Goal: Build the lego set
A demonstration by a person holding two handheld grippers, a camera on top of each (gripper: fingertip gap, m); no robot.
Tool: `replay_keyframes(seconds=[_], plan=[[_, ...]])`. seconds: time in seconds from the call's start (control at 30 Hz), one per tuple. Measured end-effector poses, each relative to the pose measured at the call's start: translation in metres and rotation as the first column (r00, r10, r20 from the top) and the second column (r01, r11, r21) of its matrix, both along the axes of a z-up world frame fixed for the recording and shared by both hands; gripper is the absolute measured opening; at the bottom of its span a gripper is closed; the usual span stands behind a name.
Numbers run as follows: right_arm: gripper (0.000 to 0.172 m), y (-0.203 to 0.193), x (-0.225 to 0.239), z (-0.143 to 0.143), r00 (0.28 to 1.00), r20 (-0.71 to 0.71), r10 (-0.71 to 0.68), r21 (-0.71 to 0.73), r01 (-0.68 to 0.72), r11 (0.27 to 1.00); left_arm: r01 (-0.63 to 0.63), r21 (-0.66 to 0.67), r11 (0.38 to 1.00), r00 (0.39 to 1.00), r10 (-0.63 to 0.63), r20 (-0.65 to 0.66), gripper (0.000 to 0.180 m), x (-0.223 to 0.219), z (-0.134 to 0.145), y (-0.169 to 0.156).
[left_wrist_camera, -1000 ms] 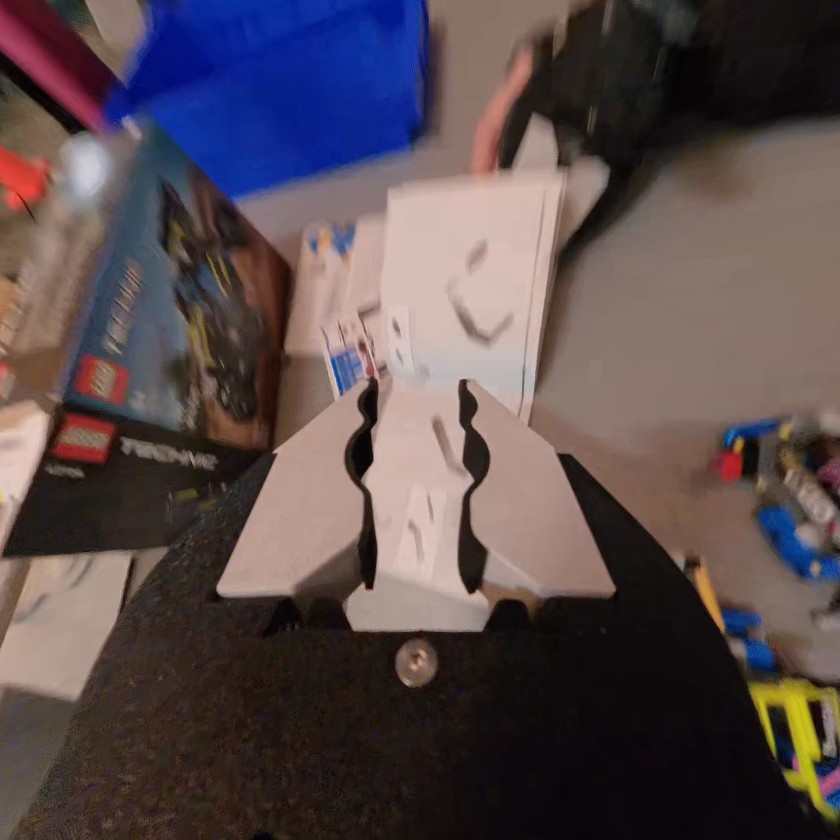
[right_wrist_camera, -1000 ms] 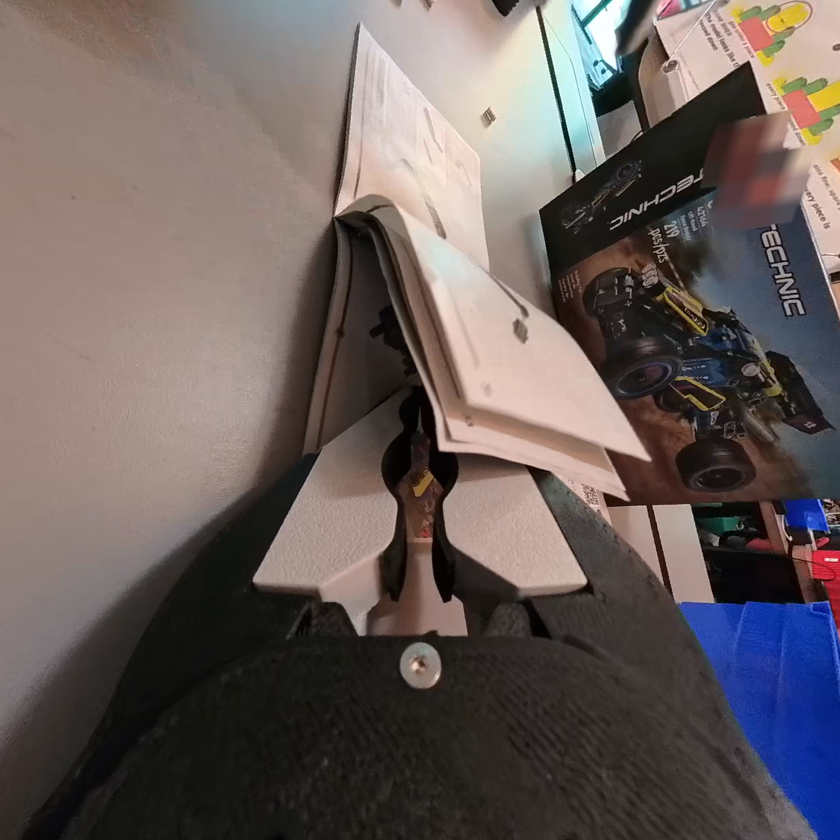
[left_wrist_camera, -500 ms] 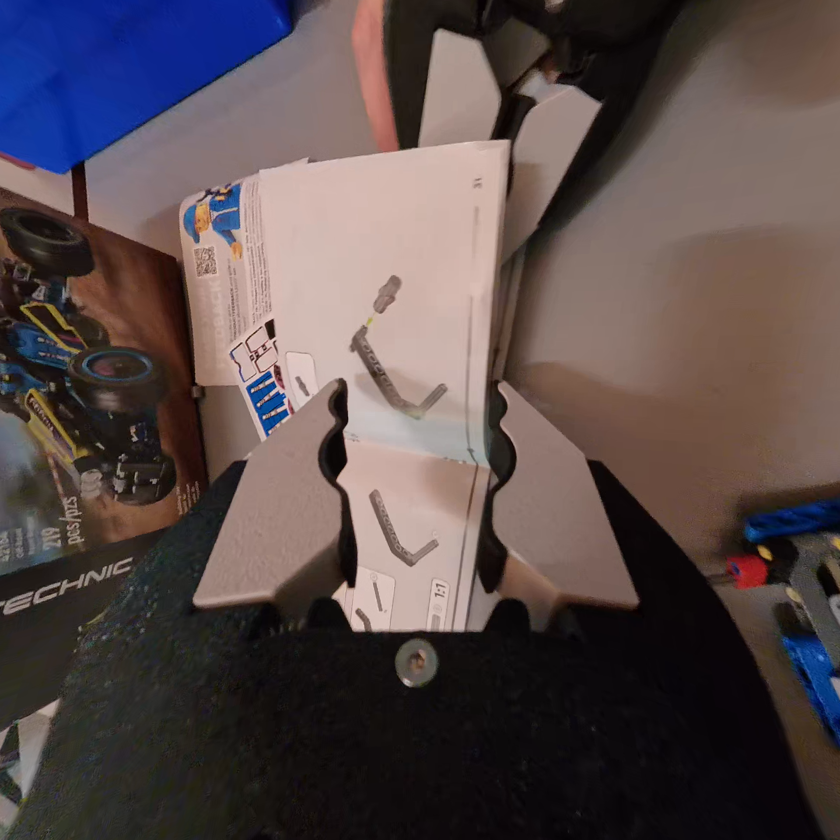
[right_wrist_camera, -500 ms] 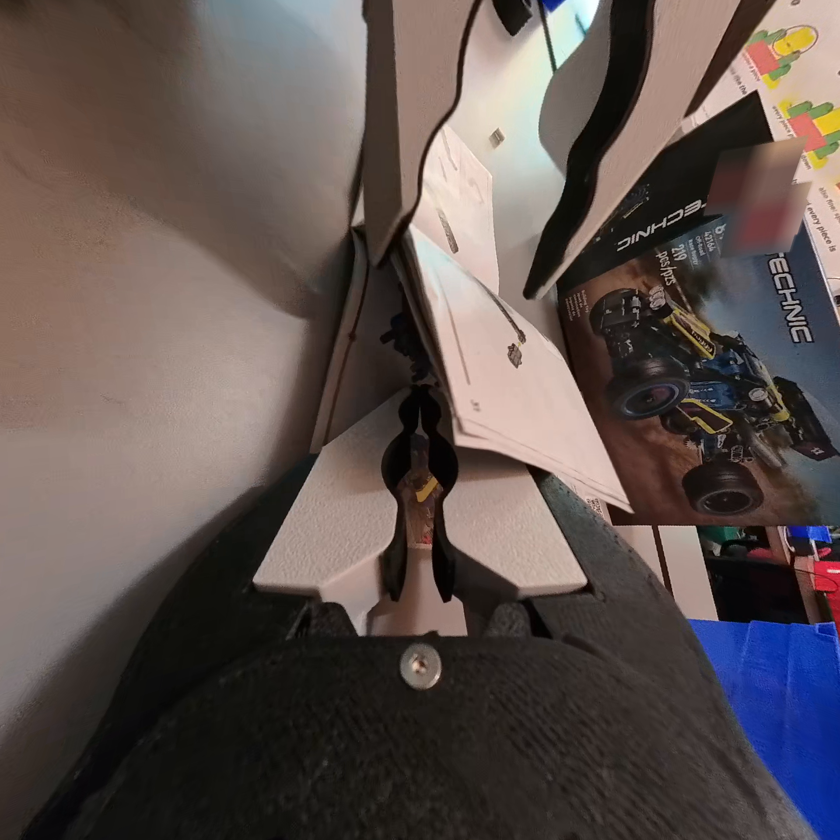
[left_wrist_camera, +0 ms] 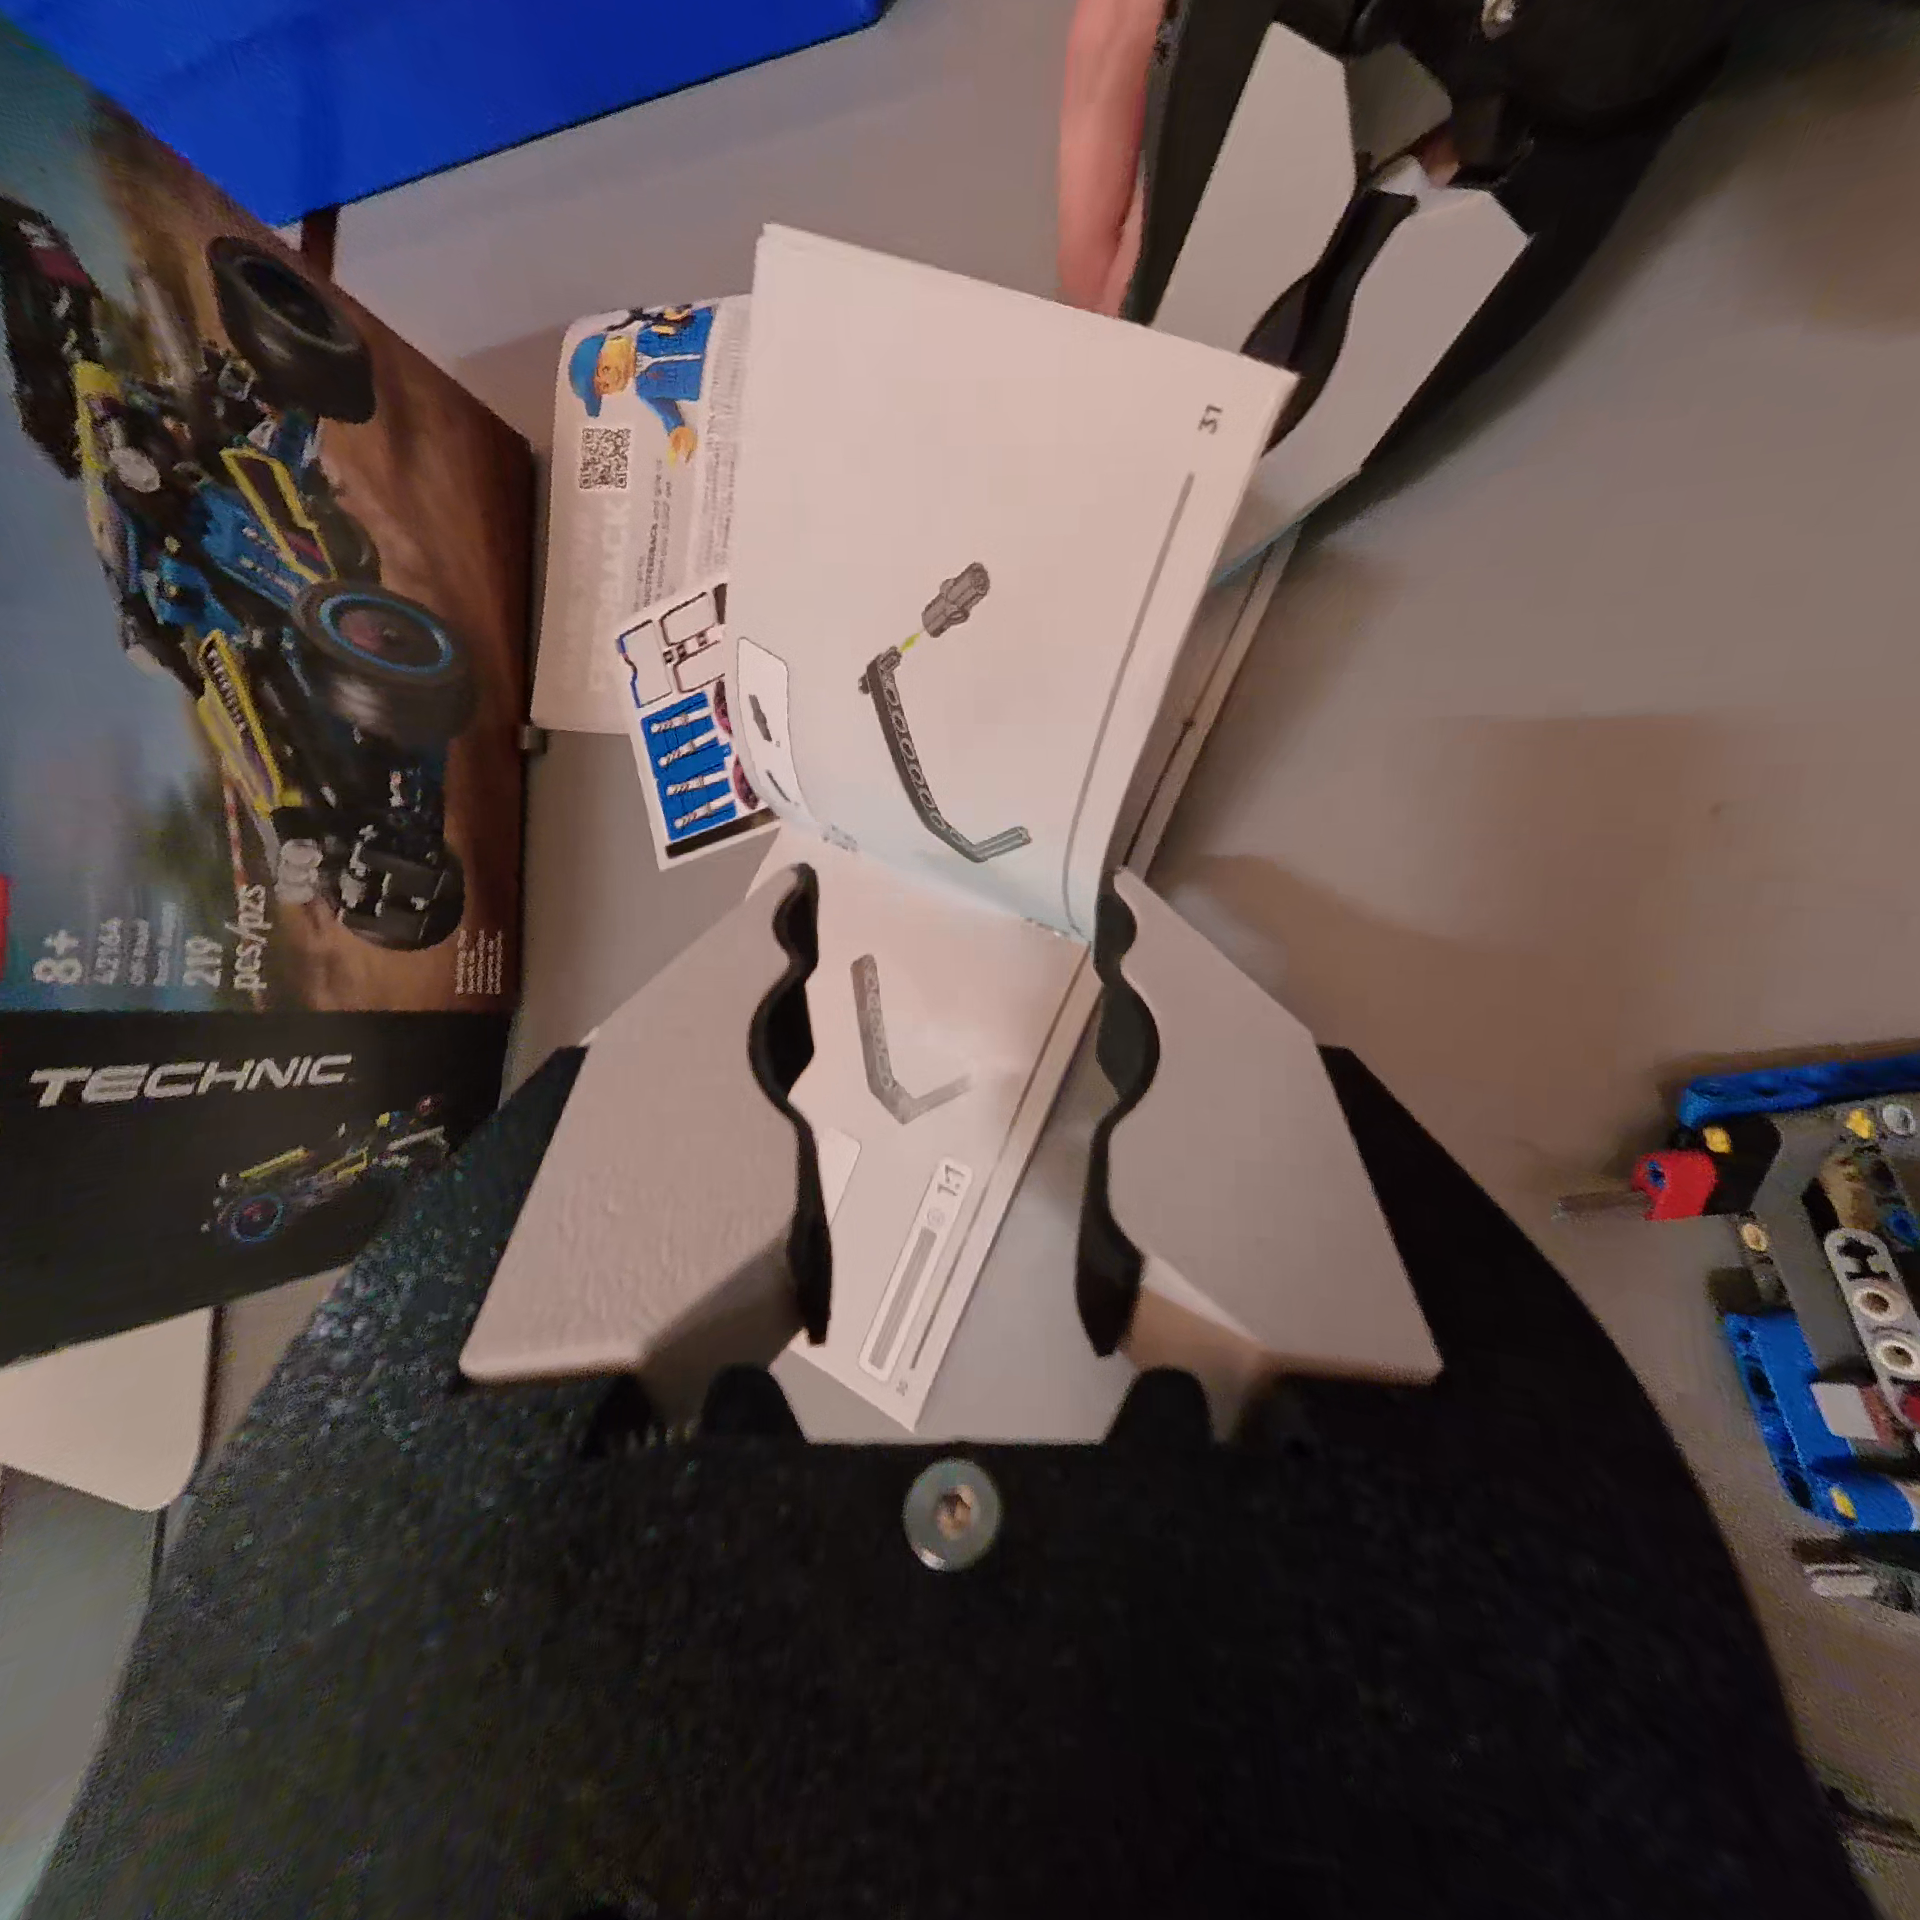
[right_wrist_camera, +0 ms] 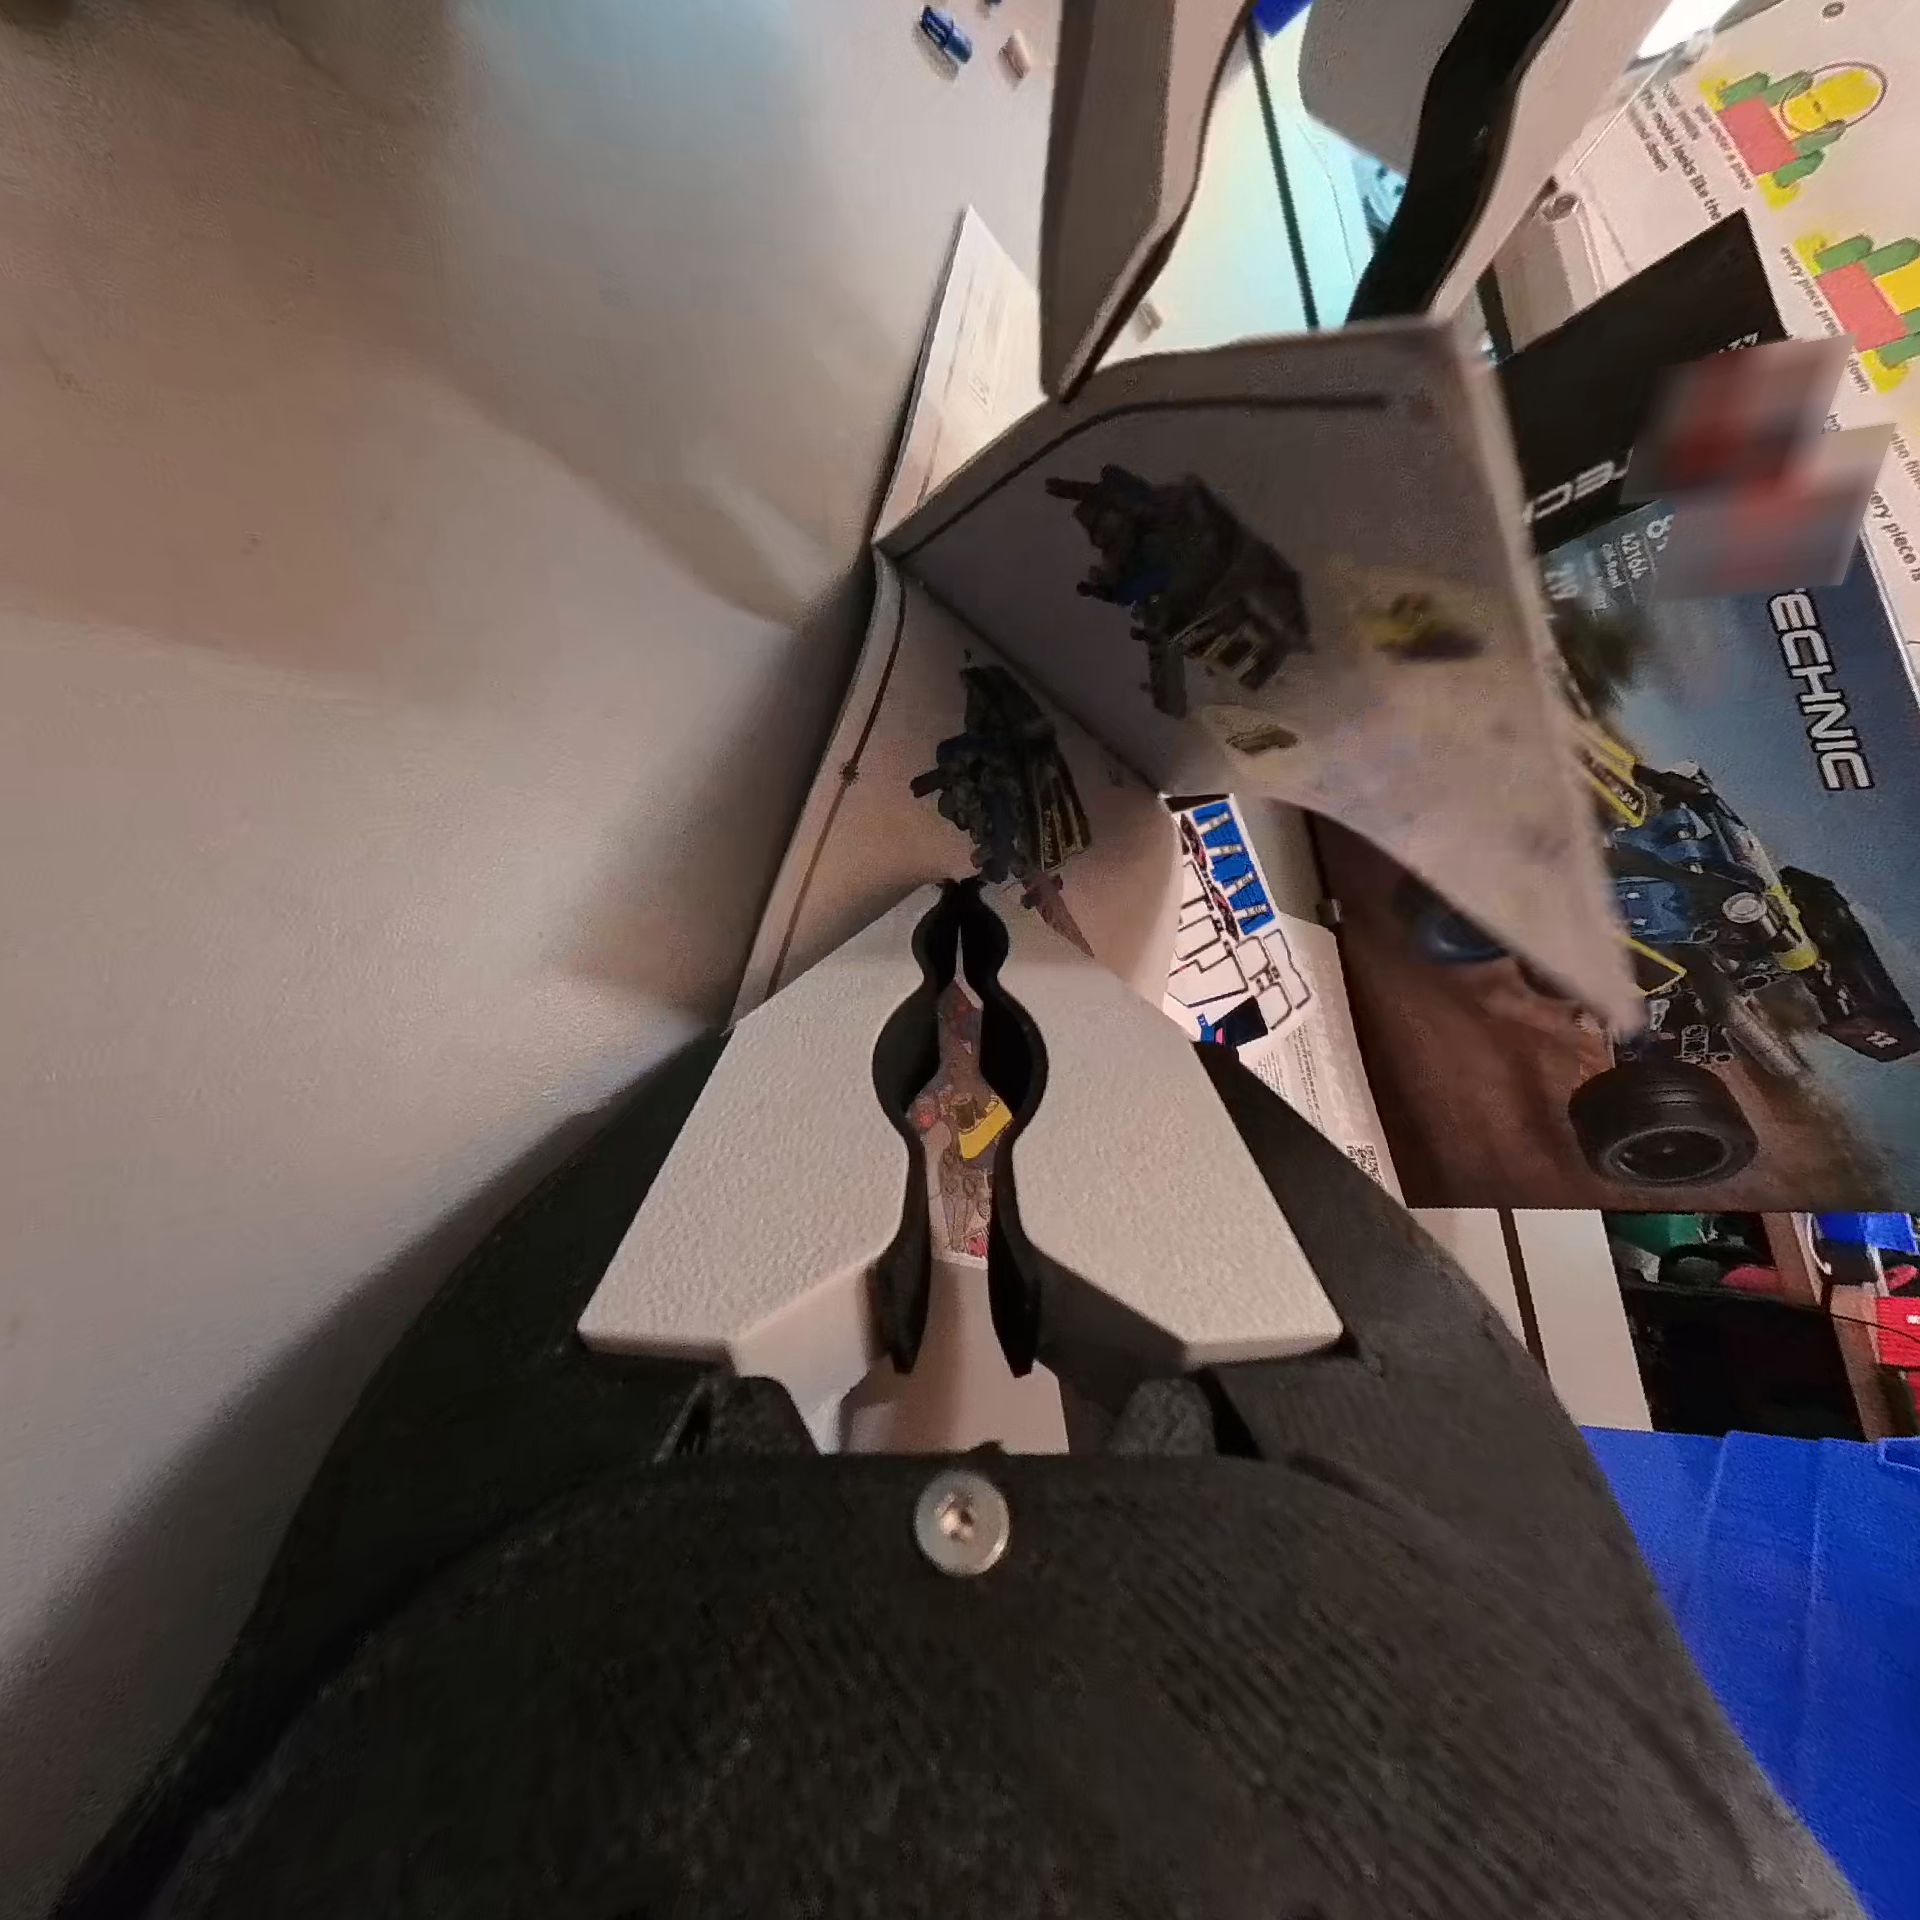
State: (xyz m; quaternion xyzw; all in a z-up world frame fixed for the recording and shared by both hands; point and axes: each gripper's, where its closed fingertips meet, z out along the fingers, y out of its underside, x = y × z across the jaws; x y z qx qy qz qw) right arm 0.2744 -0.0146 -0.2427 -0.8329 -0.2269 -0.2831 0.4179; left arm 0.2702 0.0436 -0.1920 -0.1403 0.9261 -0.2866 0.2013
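A white instruction booklet (left_wrist_camera: 935, 1091) lies open on the grey table. One page (left_wrist_camera: 987, 520) stands curled up from it. My left gripper (left_wrist_camera: 951, 914) is open above the booklet, and the lifted page's lower edge rests against its right fingertip (left_wrist_camera: 1110, 914); nothing is pinched. In the right wrist view the left gripper's fingers (right_wrist_camera: 1132, 156) reach in from the top, with the lifted page (right_wrist_camera: 1299, 571) leaning against them. My right gripper (right_wrist_camera: 961, 904) is shut, its tips against the booklet's flat page near the fold. It also shows at the booklet's far edge in the left wrist view (left_wrist_camera: 1340, 291).
A toy-car set box (left_wrist_camera: 260, 623) lies left of the booklet, also in the right wrist view (right_wrist_camera: 1714, 883). A sticker sheet (left_wrist_camera: 696, 769) and a leaflet (left_wrist_camera: 634, 499) lie between them. A partly built blue and grey model (left_wrist_camera: 1818, 1299) sits at the right. A blue bin (left_wrist_camera: 416, 83) stands behind. The tips of one gripper are about 8 centimetres away from the tips of the other.
My left gripper came in over the booklet and opened wider. A page rose from flat and now stands curled against its fingers. My right gripper stayed shut in place.
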Motion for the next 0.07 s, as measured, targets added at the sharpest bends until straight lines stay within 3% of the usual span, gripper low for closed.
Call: replay_keyframes(seconds=[0.07], plan=[[0.0, 0.0, -0.0002, -0.0001, 1.0, 0.004, 0.002, -0.002, -0.002, 1.0, -0.015, -0.036, 0.999, 1.0, 0.015, -0.019, 0.05, -0.0012, 0.0025, 0.0034]])
